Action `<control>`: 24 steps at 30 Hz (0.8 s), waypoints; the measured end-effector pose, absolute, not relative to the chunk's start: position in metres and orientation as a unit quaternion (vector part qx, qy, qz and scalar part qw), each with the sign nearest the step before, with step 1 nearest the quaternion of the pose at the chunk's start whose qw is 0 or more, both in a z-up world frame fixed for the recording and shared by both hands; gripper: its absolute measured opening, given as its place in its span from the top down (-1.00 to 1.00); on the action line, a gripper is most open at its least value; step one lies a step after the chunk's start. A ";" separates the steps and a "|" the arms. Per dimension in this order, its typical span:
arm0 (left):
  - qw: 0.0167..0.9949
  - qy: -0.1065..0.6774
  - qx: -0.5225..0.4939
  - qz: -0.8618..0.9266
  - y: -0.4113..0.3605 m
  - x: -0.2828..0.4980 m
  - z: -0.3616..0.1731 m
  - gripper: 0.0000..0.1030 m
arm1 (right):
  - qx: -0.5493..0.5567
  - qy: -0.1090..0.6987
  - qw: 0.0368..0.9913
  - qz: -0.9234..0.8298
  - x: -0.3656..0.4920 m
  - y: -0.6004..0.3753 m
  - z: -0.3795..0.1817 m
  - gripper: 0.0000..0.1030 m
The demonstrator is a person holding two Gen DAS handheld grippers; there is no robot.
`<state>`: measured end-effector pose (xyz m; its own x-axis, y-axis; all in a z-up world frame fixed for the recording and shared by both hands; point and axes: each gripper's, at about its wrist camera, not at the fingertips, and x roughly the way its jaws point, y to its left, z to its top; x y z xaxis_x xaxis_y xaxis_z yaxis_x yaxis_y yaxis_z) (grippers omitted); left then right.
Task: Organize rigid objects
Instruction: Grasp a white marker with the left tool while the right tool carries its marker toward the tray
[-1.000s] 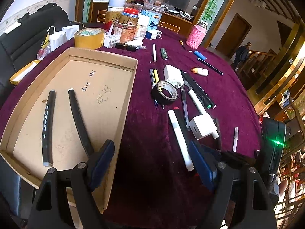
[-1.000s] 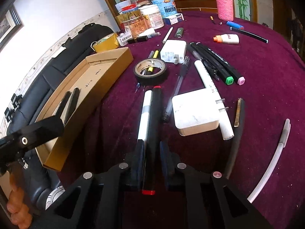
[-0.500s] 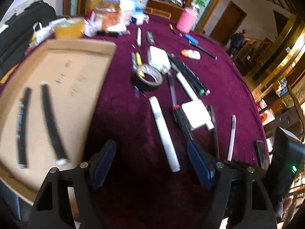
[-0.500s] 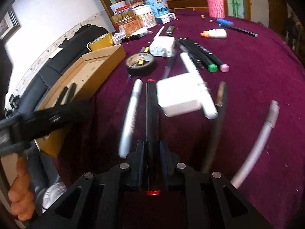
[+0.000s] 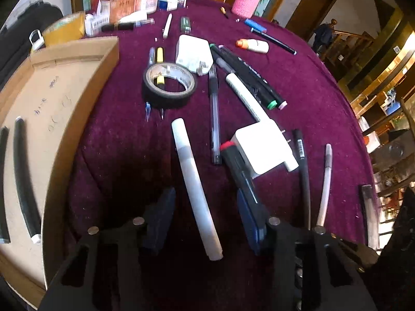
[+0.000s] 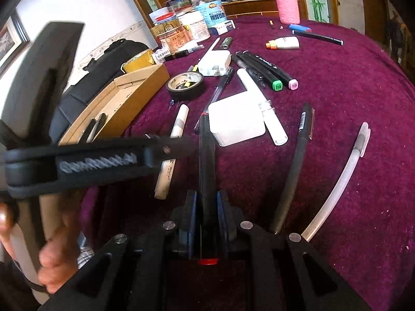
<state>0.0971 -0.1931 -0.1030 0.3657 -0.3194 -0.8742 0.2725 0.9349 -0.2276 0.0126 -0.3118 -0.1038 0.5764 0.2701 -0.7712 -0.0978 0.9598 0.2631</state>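
Closing, L gripper [image 5: 205, 215] straddles white marker [image 5: 194, 186], pads not touching yet. R gripper [image 6: 206, 223] pinches black pen [image 6: 206, 160]. Two markers [image 5: 23, 181] in box [image 5: 77, 59] at 9 o'clock; most items left.

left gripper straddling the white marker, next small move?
Probably finish closing: the left gripper has its jaws closing around the white marker, pads not yet touching. The right gripper already clamps the black marker.

A maroon-clothed tabletop [image 5: 306, 83] stands by a white wall [image 6: 85, 10], a wooden door [image 5: 308, 10] and a black sofa [image 6: 114, 54].
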 end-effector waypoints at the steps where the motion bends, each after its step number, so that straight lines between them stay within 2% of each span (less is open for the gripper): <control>1: 0.831 0.528 -0.006 -0.175 -0.196 0.094 -0.103 0.22 | 0.098 0.448 0.883 0.105 0.012 -0.312 -0.104 0.68; 2: 0.835 0.523 0.006 -0.170 -0.198 0.091 -0.104 0.37 | 0.098 0.447 0.883 0.105 0.012 -0.312 -0.104 0.68; 3: 0.839 0.517 0.014 -0.168 -0.199 0.090 -0.104 0.42 | 0.096 0.445 0.884 0.105 0.012 -0.311 -0.104 0.68; 5: 0.845 0.509 0.018 -0.165 -0.193 0.087 -0.105 0.72 | 0.088 0.440 0.888 0.103 0.010 -0.309 -0.104 0.68; 17: 0.819 0.531 -0.072 -0.207 -0.164 0.082 -0.101 0.77 | 0.056 0.433 0.897 0.063 0.012 -0.295 -0.103 0.69; 20: 0.819 0.527 -0.096 -0.208 -0.153 0.081 -0.095 0.77 | 0.018 0.424 0.905 0.041 0.014 -0.281 -0.104 0.69; 24: 0.814 0.524 -0.123 -0.218 -0.135 0.079 -0.087 0.77 | 0.045 0.418 0.906 0.048 0.015 -0.281 -0.102 0.69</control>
<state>0.0790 -0.1349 -0.0870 0.3560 -0.4847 -0.7989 0.2267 0.8742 -0.4294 0.0148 -0.2809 -0.1022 0.6457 0.1241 -0.7535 -0.0492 0.9914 0.1211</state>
